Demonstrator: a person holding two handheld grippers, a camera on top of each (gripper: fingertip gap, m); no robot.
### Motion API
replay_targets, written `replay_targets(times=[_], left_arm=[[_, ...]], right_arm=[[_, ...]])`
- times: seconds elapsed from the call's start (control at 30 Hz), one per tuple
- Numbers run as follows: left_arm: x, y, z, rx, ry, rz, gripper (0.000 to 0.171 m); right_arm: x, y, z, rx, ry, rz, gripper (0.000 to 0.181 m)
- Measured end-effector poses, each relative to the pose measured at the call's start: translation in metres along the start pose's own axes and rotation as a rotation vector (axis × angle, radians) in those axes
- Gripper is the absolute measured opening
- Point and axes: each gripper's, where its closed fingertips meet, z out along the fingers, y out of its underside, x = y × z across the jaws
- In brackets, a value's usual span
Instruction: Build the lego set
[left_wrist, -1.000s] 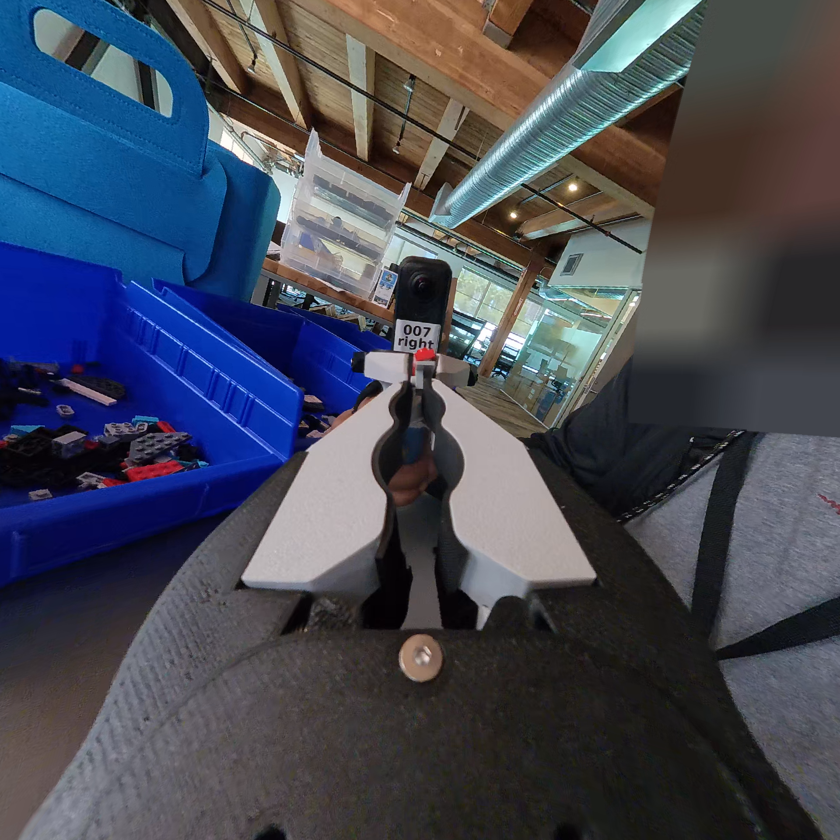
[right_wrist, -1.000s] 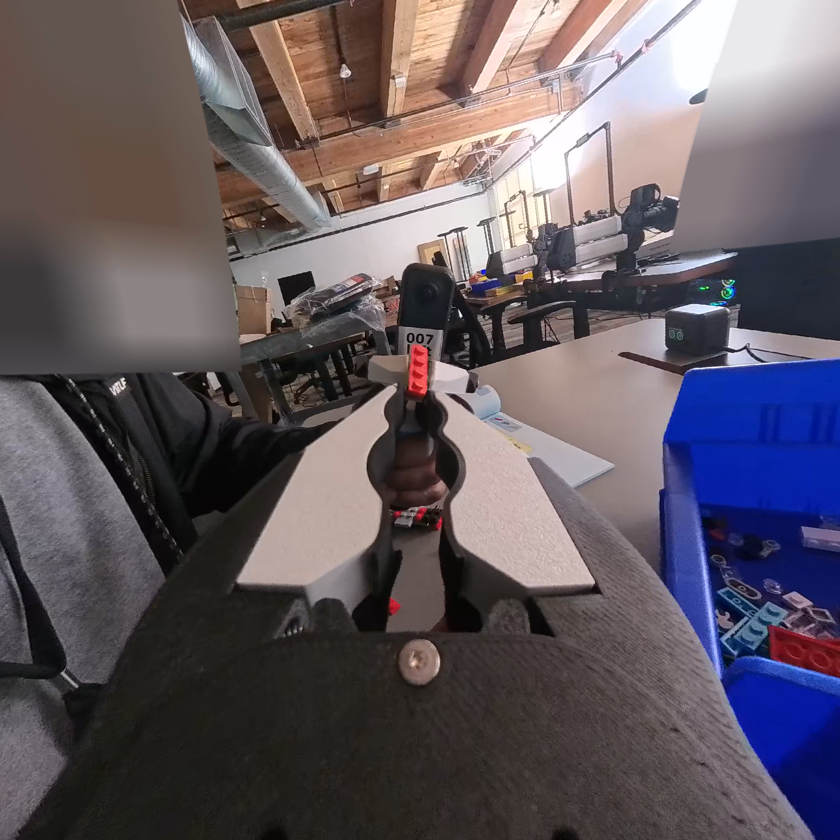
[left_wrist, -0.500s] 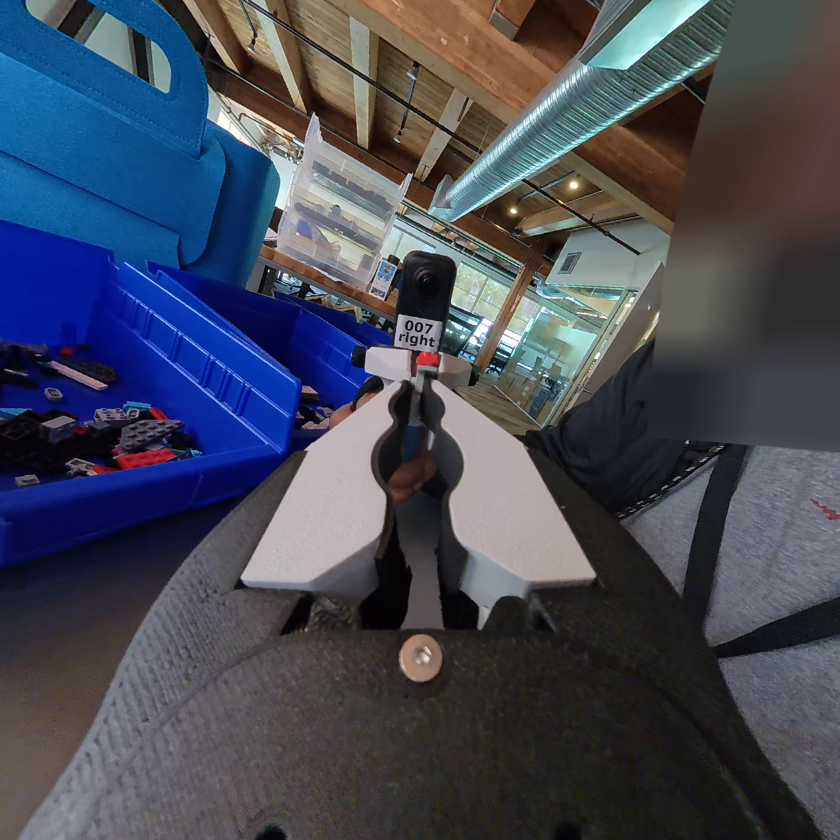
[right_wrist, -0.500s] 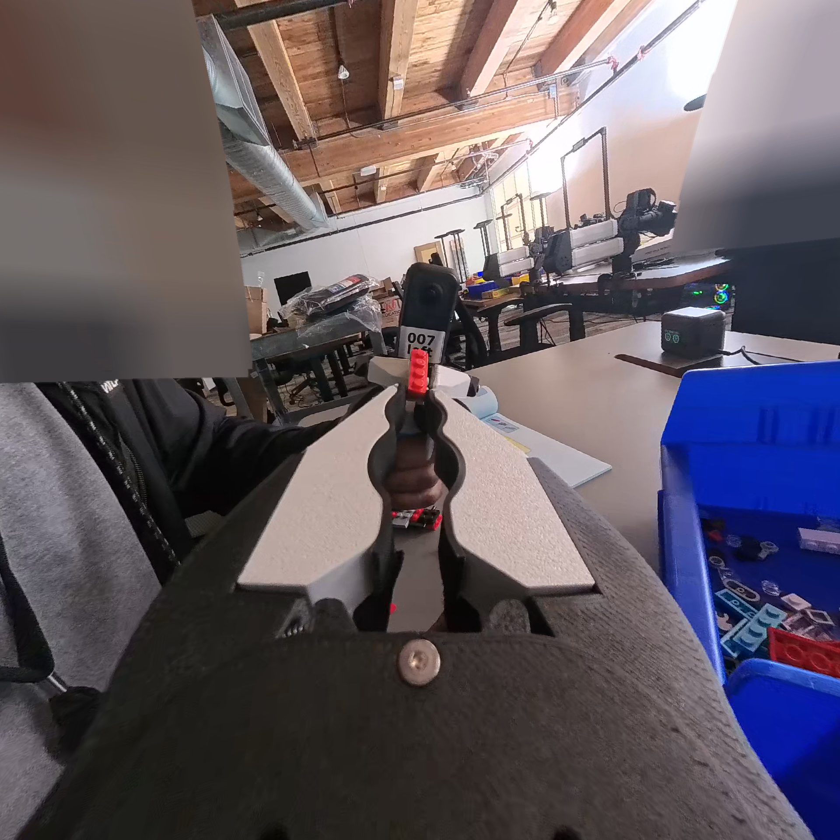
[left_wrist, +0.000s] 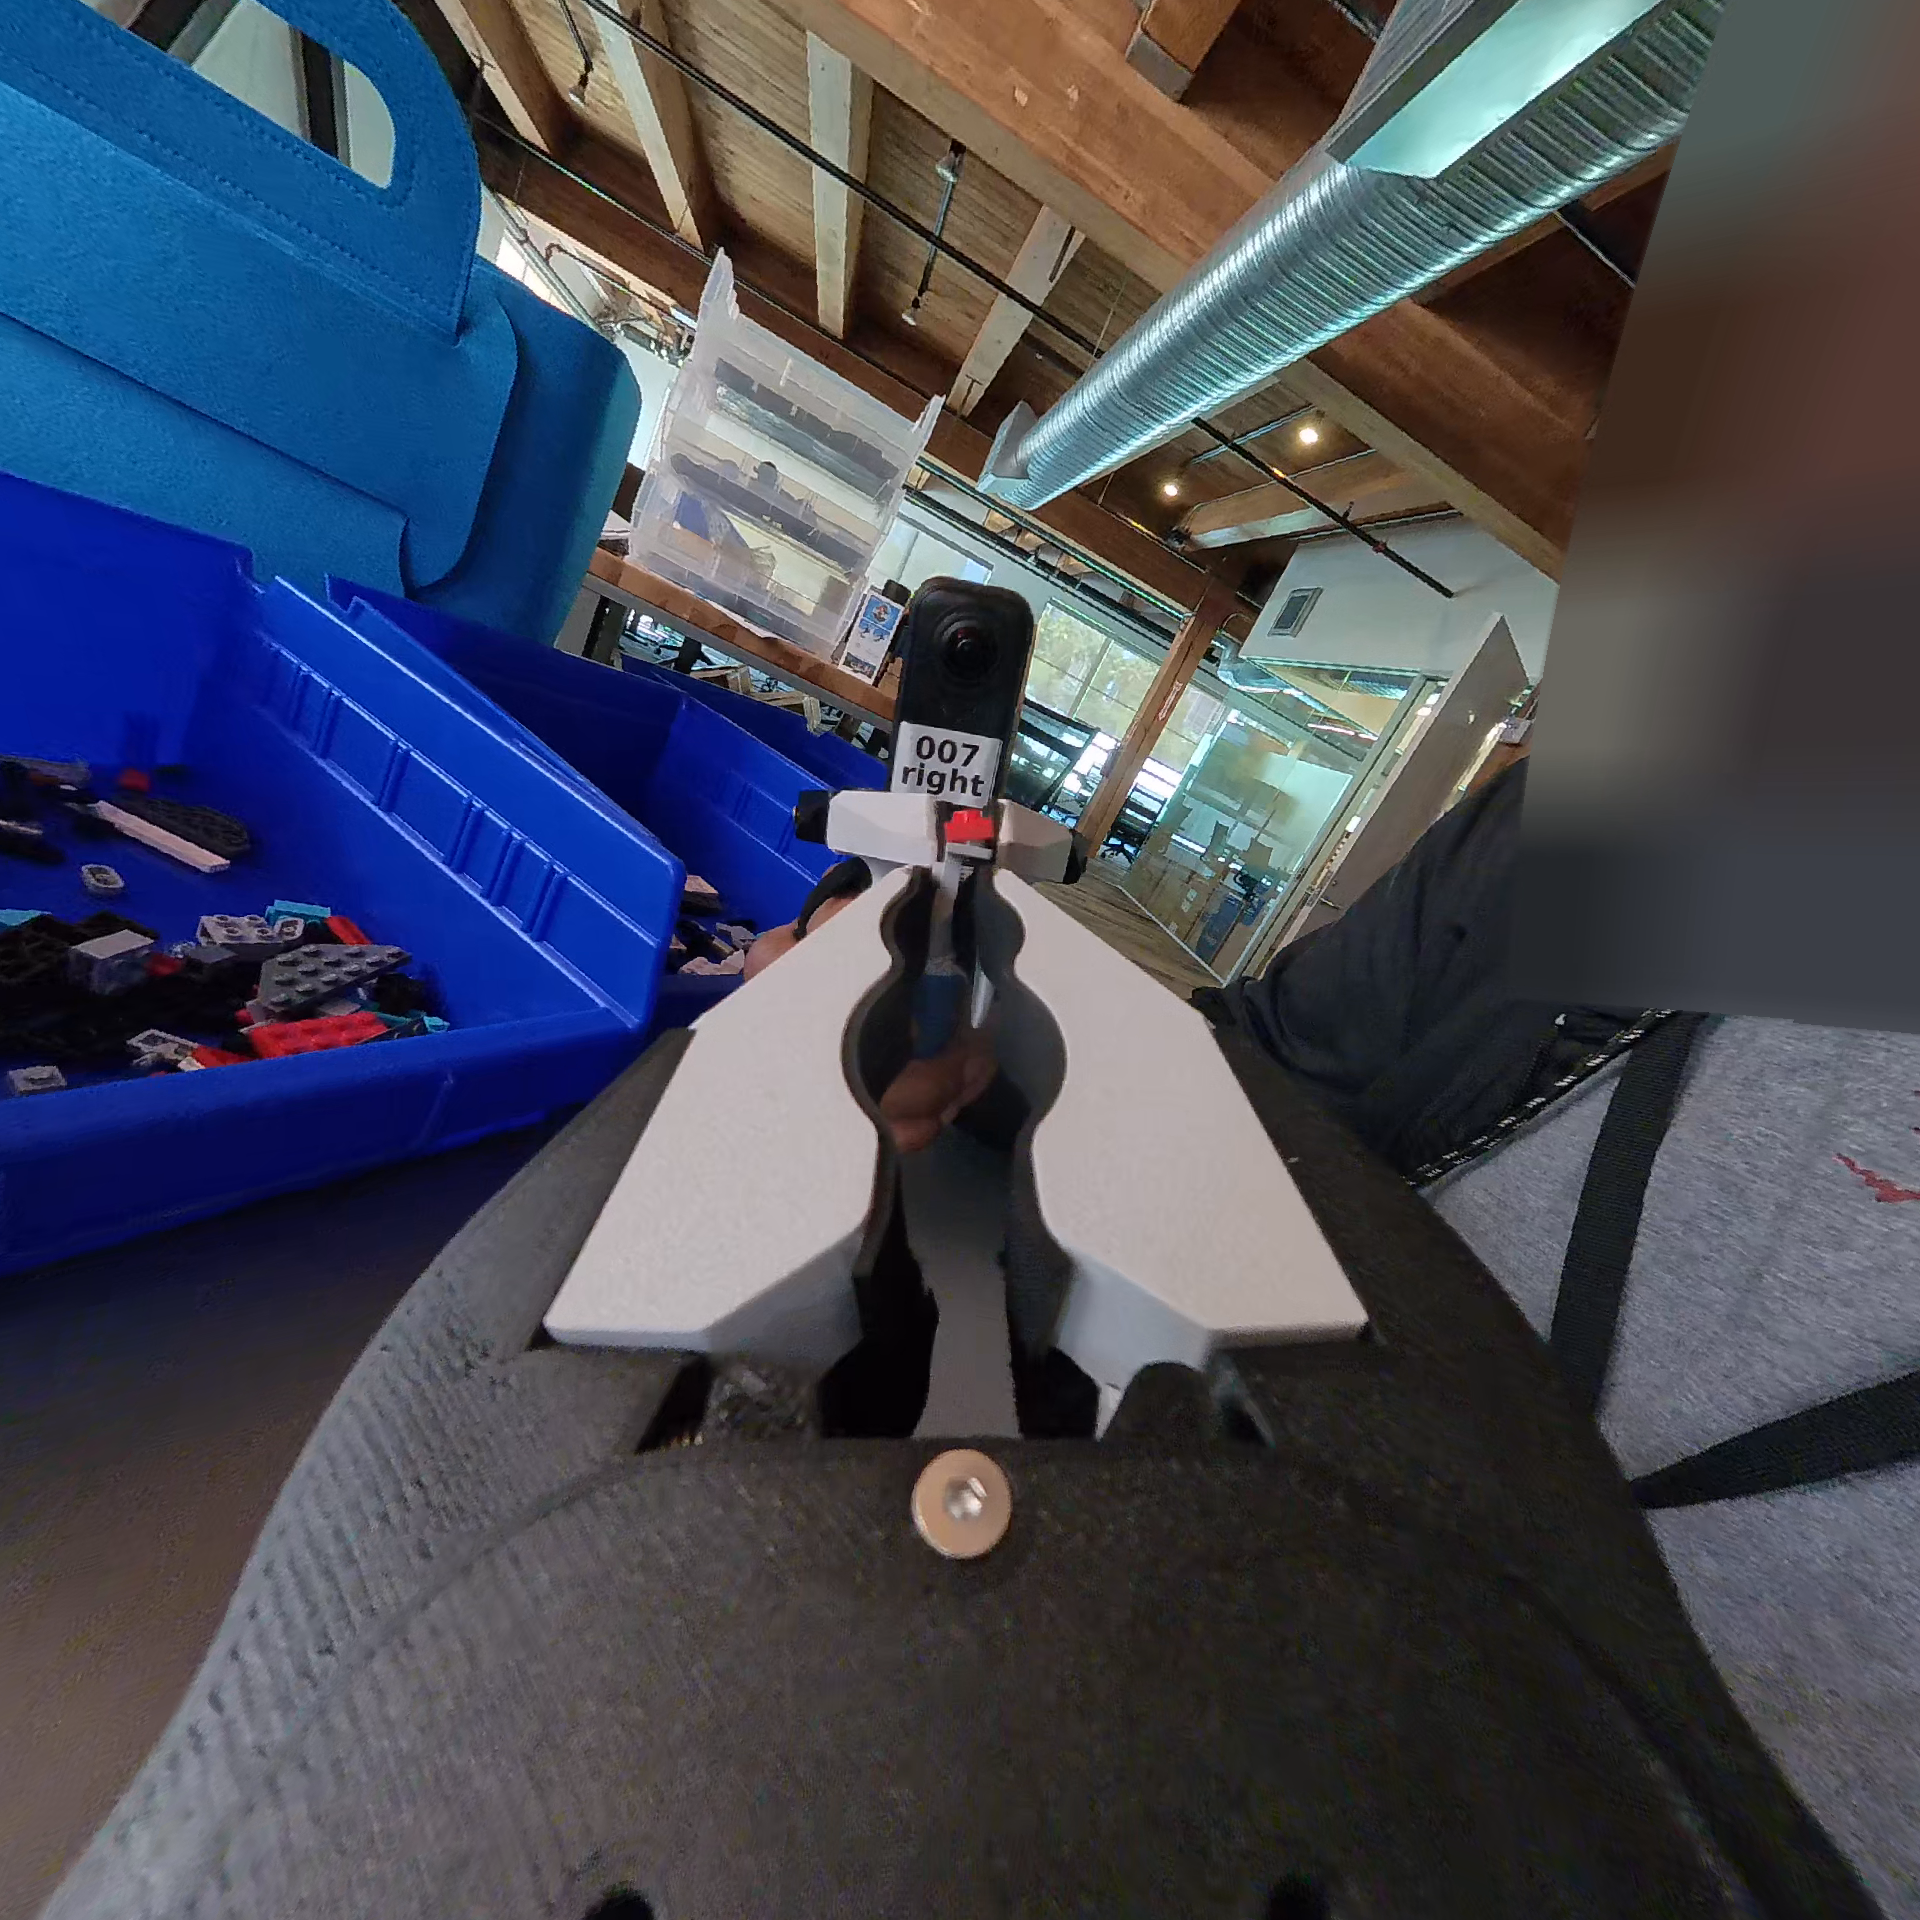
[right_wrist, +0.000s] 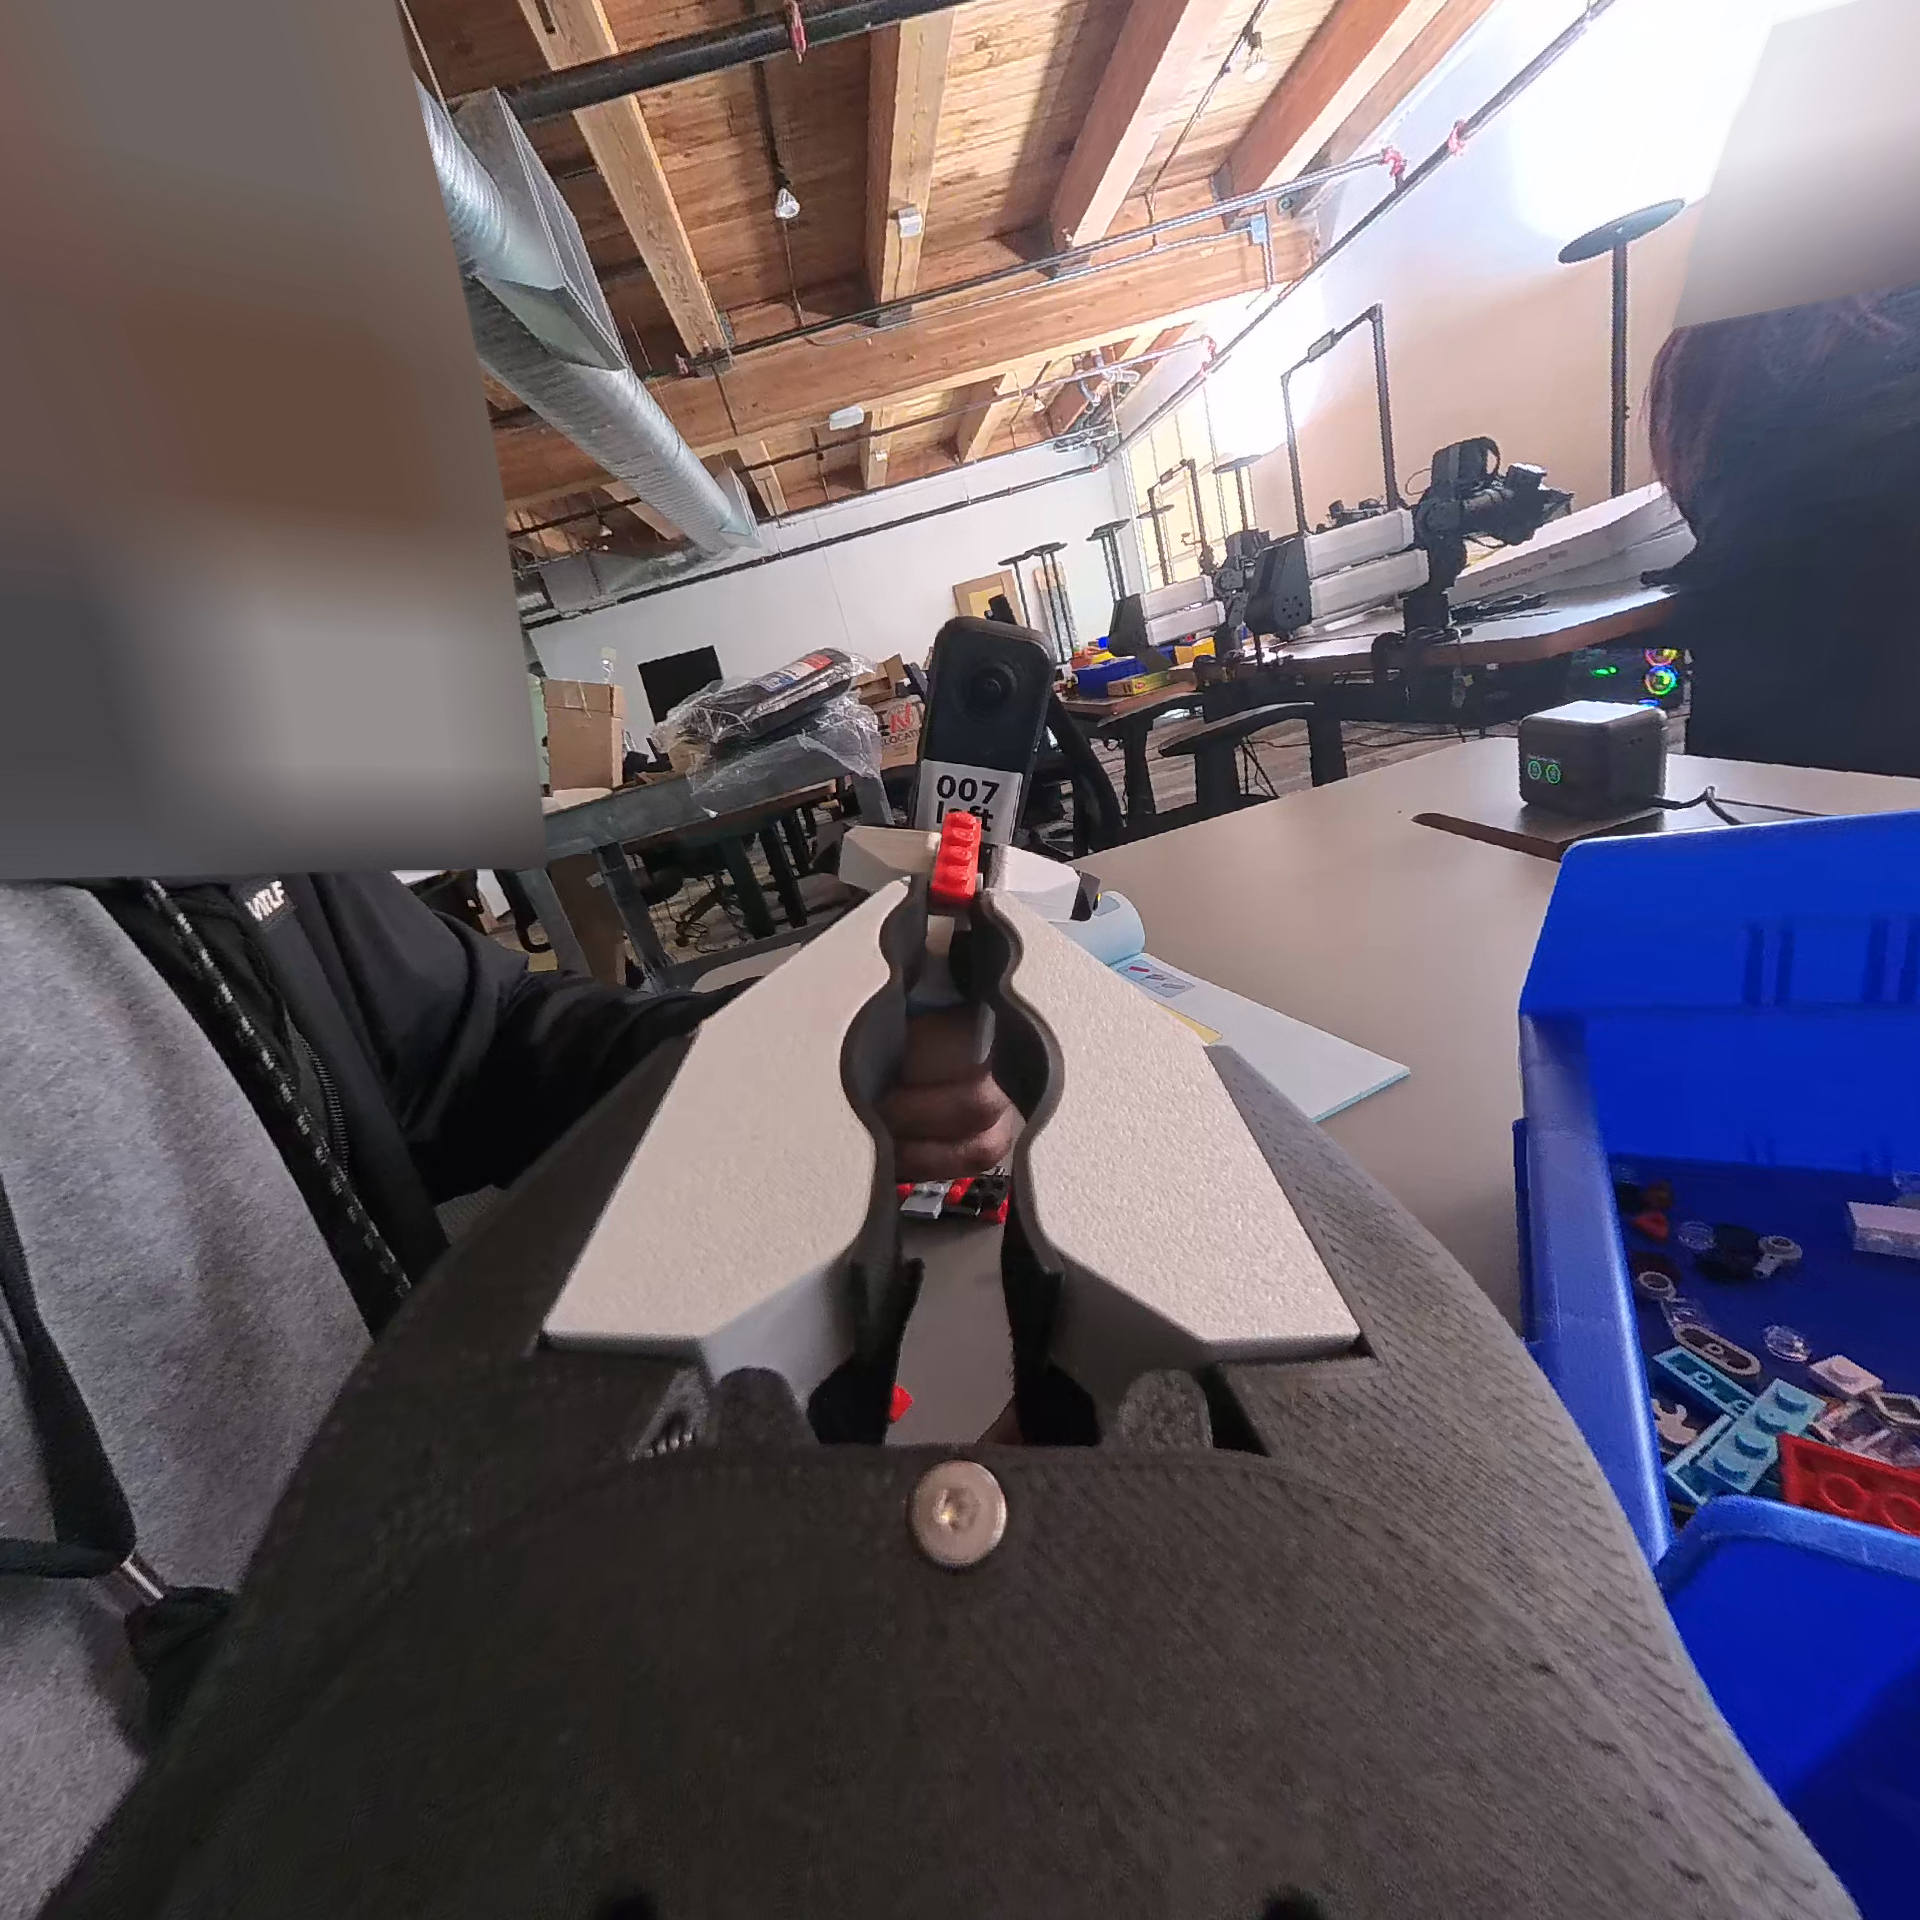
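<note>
My two grippers are held up above the table, facing each other tip to tip. In the right wrist view my right gripper (right_wrist: 951, 906) is shut on a small red lego plate (right_wrist: 956, 868) that stands up out of its fingertips, with a white piece (right_wrist: 940, 933) just under it. In the left wrist view my left gripper (left_wrist: 954, 885) is shut on a thin white piece (left_wrist: 956, 873), seen edge-on, with the red plate (left_wrist: 966, 828) at its top. A partly built red, black and grey model (right_wrist: 956, 1195) lies on the table below.
A blue bin (left_wrist: 540, 935) of loose lego pieces (left_wrist: 270, 987) sits left of my left gripper, in front of a blue felt bag (left_wrist: 260, 364). Another blue bin (right_wrist: 1558, 1143) with pieces (right_wrist: 1766, 1413) is right of my right gripper. An instruction booklet (right_wrist: 1278, 1049) lies on the table. The person's body is close behind. My two grippers' fingertips are within a few centimetres of each other.
Both grippers stay shut and tip to tip with the red plate between them. The left gripper has shifted slightly, so the blue bin sits a little farther left in its view.
</note>
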Motion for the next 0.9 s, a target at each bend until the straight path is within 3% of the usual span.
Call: replay_targets(times=[0.23,0.43,0.67,0.9], left_arm=[[0.000,0.000,-0.001,-0.008,-0.009,0.029,0.003],[-0.001,0.000,-0.002,-0.049,-0.071,0.172,0.003],[-0.007,0.018,-0.004,-0.257,-0.182,0.466,0.003],[-0.003,0.031,0.000,-0.324,-0.155,0.519,0.003]], right_arm=[[-0.001,0.001,0.001,0.004,-0.009,0.007,0.009],[0.000,0.002,-0.001,-0.033,-0.005,-0.017,0.016],[-0.003,0.012,-0.008,-0.220,0.046,-0.283,0.022],[-0.007,0.023,-0.009,-0.286,0.025,-0.335,0.015]])
